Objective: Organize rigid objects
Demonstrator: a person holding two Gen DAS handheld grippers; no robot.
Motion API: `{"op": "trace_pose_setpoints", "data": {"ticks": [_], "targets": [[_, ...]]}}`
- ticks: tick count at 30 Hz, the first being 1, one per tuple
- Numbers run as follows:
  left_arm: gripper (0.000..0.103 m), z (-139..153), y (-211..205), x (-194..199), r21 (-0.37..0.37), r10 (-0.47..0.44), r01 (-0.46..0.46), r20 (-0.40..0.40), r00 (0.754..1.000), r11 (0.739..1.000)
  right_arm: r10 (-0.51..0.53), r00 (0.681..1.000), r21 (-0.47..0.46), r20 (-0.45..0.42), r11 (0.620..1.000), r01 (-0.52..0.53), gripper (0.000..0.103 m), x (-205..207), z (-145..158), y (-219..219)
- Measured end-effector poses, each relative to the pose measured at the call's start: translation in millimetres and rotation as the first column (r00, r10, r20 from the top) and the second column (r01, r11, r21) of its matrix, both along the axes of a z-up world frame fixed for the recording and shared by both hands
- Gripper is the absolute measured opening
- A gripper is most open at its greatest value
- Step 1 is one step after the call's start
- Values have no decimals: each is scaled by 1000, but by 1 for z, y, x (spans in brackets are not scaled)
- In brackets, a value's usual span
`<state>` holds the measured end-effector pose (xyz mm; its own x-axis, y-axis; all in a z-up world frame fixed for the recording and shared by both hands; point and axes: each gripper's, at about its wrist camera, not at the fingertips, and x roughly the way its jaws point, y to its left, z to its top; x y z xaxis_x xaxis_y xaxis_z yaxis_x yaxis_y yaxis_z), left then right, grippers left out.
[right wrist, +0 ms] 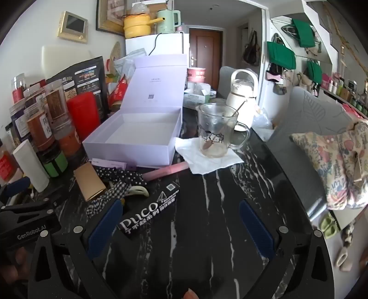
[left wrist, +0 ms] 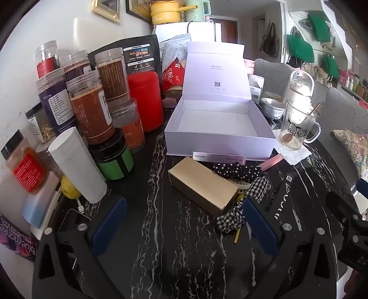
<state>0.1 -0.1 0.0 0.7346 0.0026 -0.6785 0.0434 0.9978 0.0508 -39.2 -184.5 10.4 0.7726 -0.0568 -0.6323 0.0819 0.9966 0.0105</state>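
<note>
Hovering spread and empty, left gripper (left wrist: 184, 220) is facing a gold box (left wrist: 203, 186) at 12 o'clock; right gripper (right wrist: 180, 226) (also spread, empty) alone is showing slippers (right wrist: 329, 226).

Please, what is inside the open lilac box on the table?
The lilac box looks empty: only its pale bare floor shows in both views. The strip just behind its near wall is hidden.

Lived-in home, small flat, kitchen-dining corner. Dark marbled tabletop (right wrist: 230, 188) crowded with food jars (left wrist: 92, 110) and a glass mug (right wrist: 216, 131) on a napkin. White fridge (right wrist: 158, 43) behind, carrying a yellow pot (right wrist: 135, 25) and green kettle (right wrist: 166, 20). Framed pictures (right wrist: 110, 16) on the wall. Brown entry door (right wrist: 205, 46); bags (right wrist: 281, 55) hung on wall hooks. Grey sofa with patterned cushion (right wrist: 333, 161); slippers (right wrist: 329, 226) on the floor.
</note>
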Motion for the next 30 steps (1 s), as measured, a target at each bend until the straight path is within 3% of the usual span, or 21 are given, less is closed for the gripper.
{"op": "trace_pose_setpoints", "data": {"ticks": [30], "targets": [[103, -6, -3, 2, -10, -11, 11, -14, 1000, 1000, 9, 1000, -9, -13, 1000, -9, 103, 8, -4, 1]]}}
